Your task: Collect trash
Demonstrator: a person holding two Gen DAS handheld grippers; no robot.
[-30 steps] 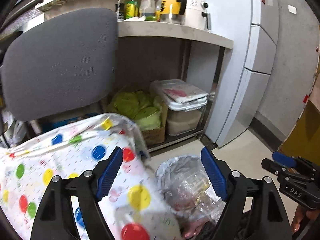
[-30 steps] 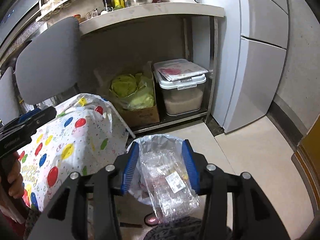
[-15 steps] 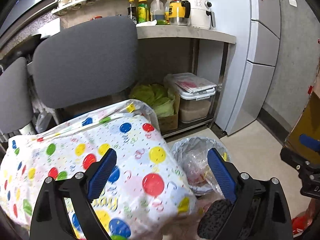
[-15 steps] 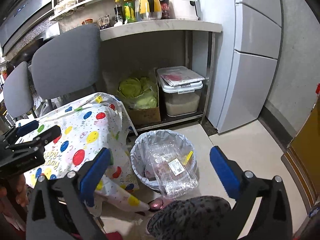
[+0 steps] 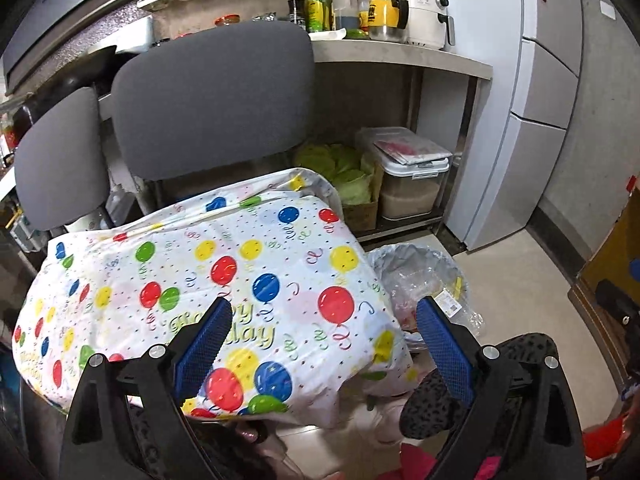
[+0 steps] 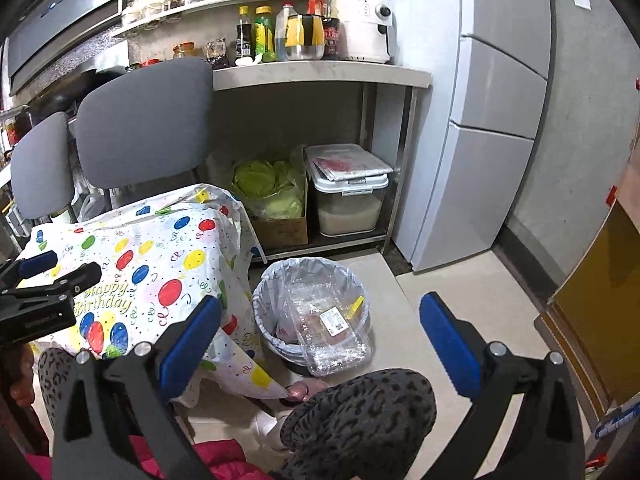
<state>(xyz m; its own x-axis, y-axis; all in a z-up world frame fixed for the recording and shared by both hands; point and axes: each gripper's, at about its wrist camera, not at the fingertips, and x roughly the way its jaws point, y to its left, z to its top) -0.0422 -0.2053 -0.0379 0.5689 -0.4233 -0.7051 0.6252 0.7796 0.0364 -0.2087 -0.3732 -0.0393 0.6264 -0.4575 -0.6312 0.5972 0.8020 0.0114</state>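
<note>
A round trash bin (image 6: 264, 300) lined with a grey bag stands on the floor beside the table corner; it also shows in the left wrist view (image 5: 384, 256). A clear plastic food container (image 6: 332, 332) with a label leans over the bin's front rim, and shows in the left wrist view (image 5: 444, 300). My right gripper (image 6: 320, 340) is open and empty, well above and in front of the bin. My left gripper (image 5: 324, 340) is open and empty over the table, also seen at the left of the right wrist view (image 6: 52, 272).
A table under a balloon-print birthday cloth (image 5: 208, 280) sits left of the bin. Two grey chairs (image 5: 212, 96) stand behind it. A counter shelf holds a box of cabbages (image 6: 272, 196) and a lidded rice bin (image 6: 348, 196). A fridge (image 6: 492, 120) stands right. The person's knees are below.
The right gripper opened and let the clear container go into the bin, then pulled up and back. The left gripper also rose and drew back over the table.
</note>
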